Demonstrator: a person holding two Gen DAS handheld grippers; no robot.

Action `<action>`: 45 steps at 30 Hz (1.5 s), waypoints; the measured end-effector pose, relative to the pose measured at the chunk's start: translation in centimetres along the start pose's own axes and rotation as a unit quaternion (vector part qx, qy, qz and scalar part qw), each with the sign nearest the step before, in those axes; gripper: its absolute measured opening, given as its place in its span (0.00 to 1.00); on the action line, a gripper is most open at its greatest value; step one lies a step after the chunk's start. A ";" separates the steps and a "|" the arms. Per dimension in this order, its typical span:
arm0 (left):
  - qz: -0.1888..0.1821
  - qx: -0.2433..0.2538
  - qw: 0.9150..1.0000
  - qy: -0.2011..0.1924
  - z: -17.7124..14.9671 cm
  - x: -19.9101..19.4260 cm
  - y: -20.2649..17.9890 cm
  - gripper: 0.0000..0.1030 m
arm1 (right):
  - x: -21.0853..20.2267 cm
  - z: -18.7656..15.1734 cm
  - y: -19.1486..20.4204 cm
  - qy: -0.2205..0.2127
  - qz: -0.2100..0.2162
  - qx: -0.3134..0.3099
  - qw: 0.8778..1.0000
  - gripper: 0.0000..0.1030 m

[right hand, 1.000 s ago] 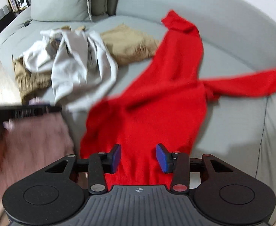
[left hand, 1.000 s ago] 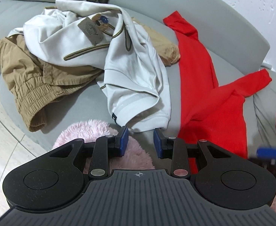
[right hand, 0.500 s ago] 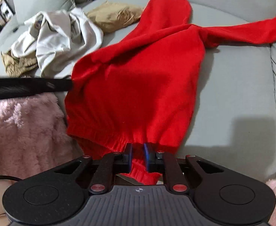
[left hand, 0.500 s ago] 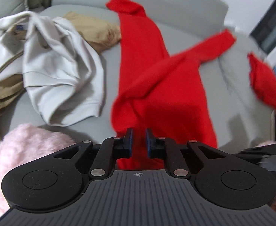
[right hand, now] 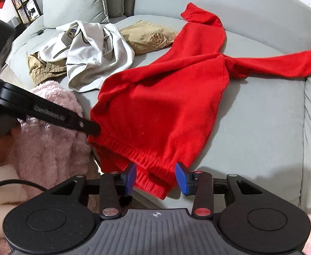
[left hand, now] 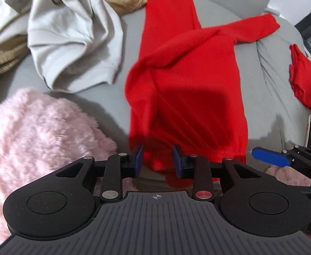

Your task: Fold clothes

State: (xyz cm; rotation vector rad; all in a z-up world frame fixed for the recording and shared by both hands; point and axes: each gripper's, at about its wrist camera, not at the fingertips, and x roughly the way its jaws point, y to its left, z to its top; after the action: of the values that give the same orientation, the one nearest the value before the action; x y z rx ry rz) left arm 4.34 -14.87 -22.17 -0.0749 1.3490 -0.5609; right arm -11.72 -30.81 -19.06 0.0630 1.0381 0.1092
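Now the red sweater point(right hand: 166, 110) lies spread on the grey sofa point(right hand: 261, 114), hem at the near edge. Left gripper point(left hand: 158, 162) and right gripper point(right hand: 155, 177) have both just been opening: jaws part-open, straddling the hem without pinching it.

Both cams rode on the tongs, looking steeply down along the fingers at the grey sofa point(right hand: 261, 114), really close to its front edge. The left view sat over the near hem of the red sweatshirt point(left hand: 189, 80), with the right tongs point(left hand: 268, 156) poking in at 3 o'clock. The right view faced the same hem, left tongs point(right hand: 92, 128) coming in from 9 o'clock. Both shared the sweatshirt and the white top point(right hand: 96, 51) toward 11 o'clock.
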 end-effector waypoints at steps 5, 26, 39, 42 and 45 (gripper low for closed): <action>0.000 -0.031 0.999 0.034 0.7 1.5 0.1 0.26 | -0.6 -0.1 -0.5 -0.011 -0.003 0.014 1.000 0.40; 0.001 -0.017 0.999 0.046 0.9 2.4 -0.2 0.12 | 3.3 -0.1 4.9 0.045 -0.010 -0.287 0.957 0.37; 0.012 -0.006 1.000 0.027 -0.7 -1.9 -1.0 0.07 | -0.1 1.2 2.5 0.048 0.067 -0.175 0.981 0.00; 0.040 0.004 0.998 0.042 -0.8 -0.2 -0.8 0.11 | 2.1 0.4 3.2 0.071 0.037 -0.183 0.980 0.03; 0.056 0.028 0.997 0.042 -0.8 -0.3 -1.5 0.19 | 2.1 0.6 3.1 0.070 0.035 -0.158 0.984 0.11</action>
State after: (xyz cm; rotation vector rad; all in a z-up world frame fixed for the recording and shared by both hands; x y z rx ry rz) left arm 3.05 -15.87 -21.55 0.0691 1.4083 -0.5117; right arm -10.30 -27.47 -20.27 -0.1982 1.1489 0.3454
